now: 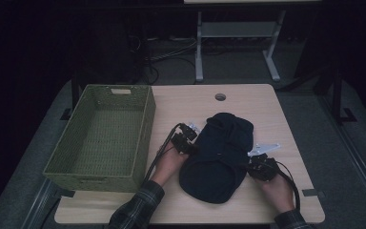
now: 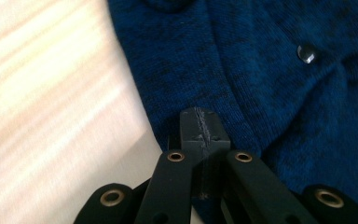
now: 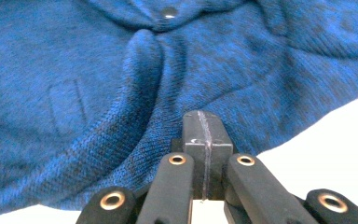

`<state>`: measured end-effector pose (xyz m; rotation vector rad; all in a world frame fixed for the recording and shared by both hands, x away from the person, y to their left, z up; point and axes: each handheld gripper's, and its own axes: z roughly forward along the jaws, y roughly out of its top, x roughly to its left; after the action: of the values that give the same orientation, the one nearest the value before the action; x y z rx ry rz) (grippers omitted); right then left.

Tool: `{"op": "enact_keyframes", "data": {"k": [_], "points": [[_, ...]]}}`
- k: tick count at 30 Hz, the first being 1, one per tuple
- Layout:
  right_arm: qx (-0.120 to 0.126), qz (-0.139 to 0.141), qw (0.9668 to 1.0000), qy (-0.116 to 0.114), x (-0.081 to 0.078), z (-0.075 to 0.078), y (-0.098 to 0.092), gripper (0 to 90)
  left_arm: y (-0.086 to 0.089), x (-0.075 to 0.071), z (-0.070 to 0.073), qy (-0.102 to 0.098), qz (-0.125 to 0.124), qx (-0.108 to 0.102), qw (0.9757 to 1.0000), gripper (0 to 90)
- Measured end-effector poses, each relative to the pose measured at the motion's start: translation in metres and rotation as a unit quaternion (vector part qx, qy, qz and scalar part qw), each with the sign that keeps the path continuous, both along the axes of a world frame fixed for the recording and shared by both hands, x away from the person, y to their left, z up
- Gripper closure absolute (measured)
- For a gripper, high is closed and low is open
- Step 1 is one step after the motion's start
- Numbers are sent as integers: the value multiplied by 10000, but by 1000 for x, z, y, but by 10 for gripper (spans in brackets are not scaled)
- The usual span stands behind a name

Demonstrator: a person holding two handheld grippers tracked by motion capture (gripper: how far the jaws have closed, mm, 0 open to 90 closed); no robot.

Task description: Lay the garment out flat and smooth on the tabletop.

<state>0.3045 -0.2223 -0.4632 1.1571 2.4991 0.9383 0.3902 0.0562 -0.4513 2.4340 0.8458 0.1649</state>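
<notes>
Both claws are closed at the garment's side edges, left claw, right claw; basket sits frame-left, nearer the left.

Both sleeves are plaid flannel in dark tones. The left gripper and the right gripper are matt black, each with two linkage bars joined by brass-ringed rivets (four show on each). A black cable trails from the left one; a pale grey plate tops the right.
</notes>
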Motion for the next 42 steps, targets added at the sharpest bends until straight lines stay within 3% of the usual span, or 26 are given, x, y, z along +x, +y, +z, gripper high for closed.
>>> {"op": "enact_keyframes", "data": {"k": [9, 14, 20, 24, 27, 33, 37, 40, 42], "points": [[-166, -55, 9998, 36, -2, 2, -5, 900, 9, -37, 1, -78, -87, 118, 9999, 900], [-203, -20, 9998, 1, -3, 2, -6, 900, 17, -54, 0, 32, -119, -61, 9999, 900], [-227, 33, 9997, -6, -7, 2, -9, 900, 18, -67, 1, 117, -223, -69, 9997, 900], [-193, 127, 9997, -28, -5, 6, -10, 900, 18, -63, 9, -36, -139, -45, 9999, 900], [47, 51, 9998, -168, 3, 17, -13, 900, 21, -50, 17, -153, -8, -161, 9998, 900], [330, -101, 9987, -378, 38, 32, -13, 900, 18, -18, 26, -242, 286, -438, 9983, 900], [456, -203, 9980, -395, 60, 30, -11, 900, 13, -2, 21, -257, 387, -628, 9969, 900], [455, -239, 9982, -322, 72, 20, -9, 900, 8, 5, 10, -223, 351, -541, 9977, 900], [354, -246, 9988, -239, 77, 11, -8, 900, 6, 8, 3, -229, 332, -372, 9985, 900]]}}
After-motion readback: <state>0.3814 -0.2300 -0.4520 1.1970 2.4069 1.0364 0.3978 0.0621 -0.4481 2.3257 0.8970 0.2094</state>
